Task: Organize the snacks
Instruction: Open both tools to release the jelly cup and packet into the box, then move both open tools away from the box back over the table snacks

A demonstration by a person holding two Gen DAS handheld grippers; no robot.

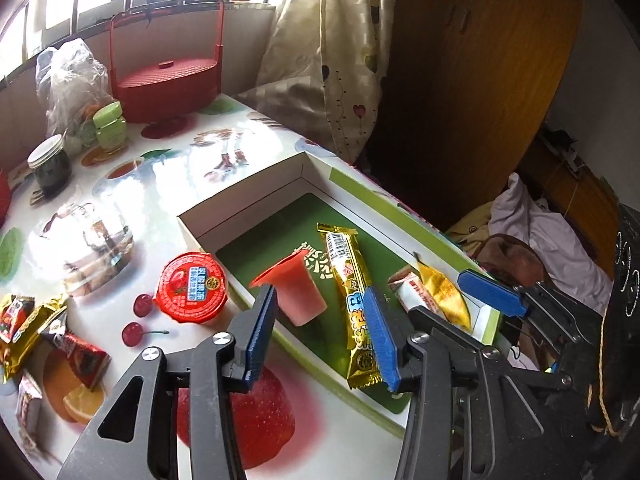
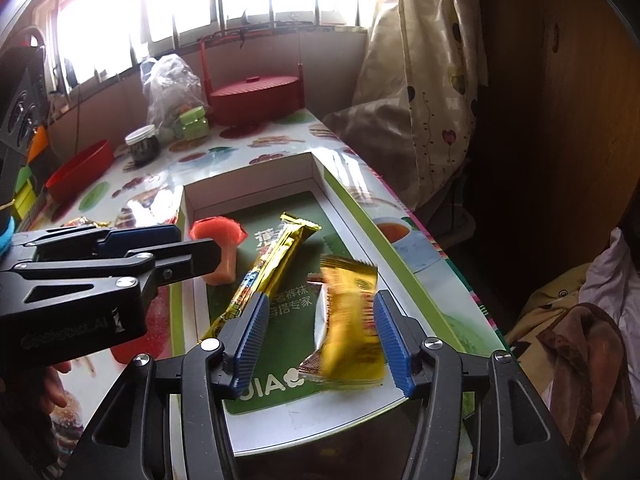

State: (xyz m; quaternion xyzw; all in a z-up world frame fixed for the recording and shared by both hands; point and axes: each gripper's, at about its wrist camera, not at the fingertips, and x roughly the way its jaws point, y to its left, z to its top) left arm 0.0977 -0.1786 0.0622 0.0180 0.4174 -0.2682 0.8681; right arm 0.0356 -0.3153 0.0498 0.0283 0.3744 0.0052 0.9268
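On the glossy fruit-print surface [image 1: 224, 152] below the window, the shallow green-floored cardboard box [image 2: 352, 216] fills the frame's centre. My right gripper [image 2: 320, 336] gapes, the blurred yellow wrapped snack [image 2: 352, 320] loose between its jaws and low in the frame; my left gripper [image 1: 320, 328] stands half open, gripping nothing, above the pink jelly cup [image 1: 296, 292] and long gold snack bar [image 1: 352, 292] in the box. The yellow snack could bounce over the low rim.

We see an open white-and-green cardboard box [image 1: 400, 216] on the table, inside it a tipped pink jelly cup [image 1: 298, 292], a long gold wrapped bar [image 1: 352, 300], a blurred yellow snack packet [image 2: 352, 320]
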